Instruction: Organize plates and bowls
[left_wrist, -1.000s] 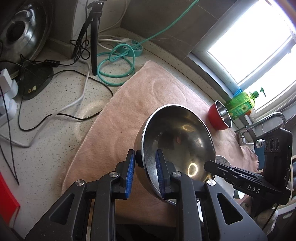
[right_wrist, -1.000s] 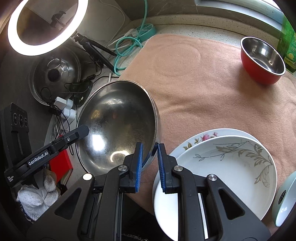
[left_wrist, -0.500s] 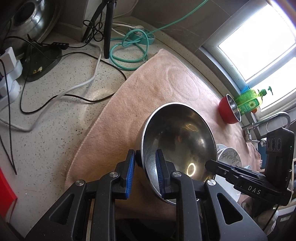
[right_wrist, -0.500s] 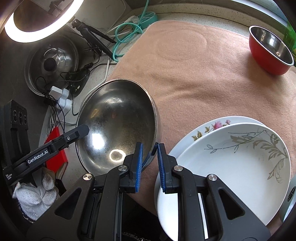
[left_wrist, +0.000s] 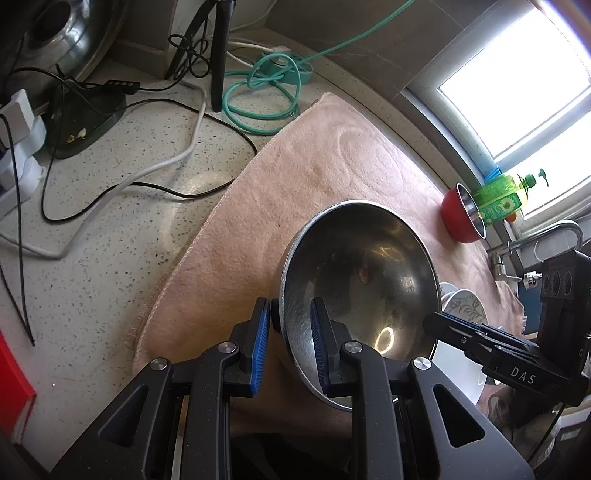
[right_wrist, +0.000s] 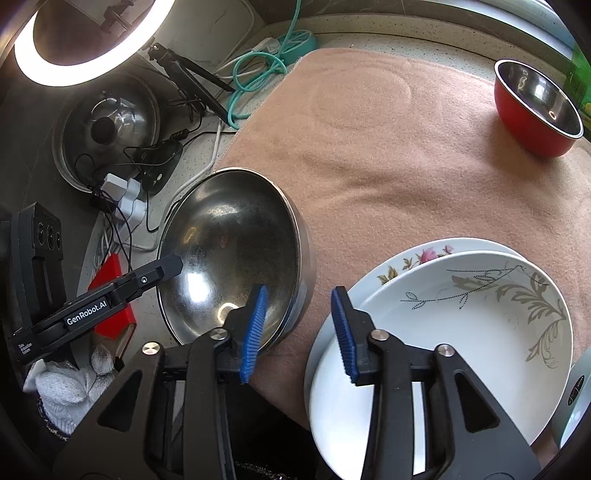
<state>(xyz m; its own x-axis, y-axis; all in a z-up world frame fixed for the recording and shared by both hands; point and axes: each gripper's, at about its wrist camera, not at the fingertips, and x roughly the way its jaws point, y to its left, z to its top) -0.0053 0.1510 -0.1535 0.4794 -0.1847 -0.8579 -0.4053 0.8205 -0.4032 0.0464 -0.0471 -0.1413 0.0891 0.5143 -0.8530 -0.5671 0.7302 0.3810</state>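
The large round steel bowl (left_wrist: 360, 280) sits on the pink towel (left_wrist: 303, 177), beside the white plates (right_wrist: 461, 314). The left gripper (left_wrist: 287, 328) pinches its rim; the right gripper (right_wrist: 297, 328) stands open around the opposite rim. The steel looks stiff, light and slippery, so I would hold it at the thin rim.

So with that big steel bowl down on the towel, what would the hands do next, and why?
Probably draw the right gripper back off the steel bowl: its jaws stand open astride the rim, while the left gripper is shut on the opposite rim. The bowl looks set down on the pink towel beside the stacked plates.
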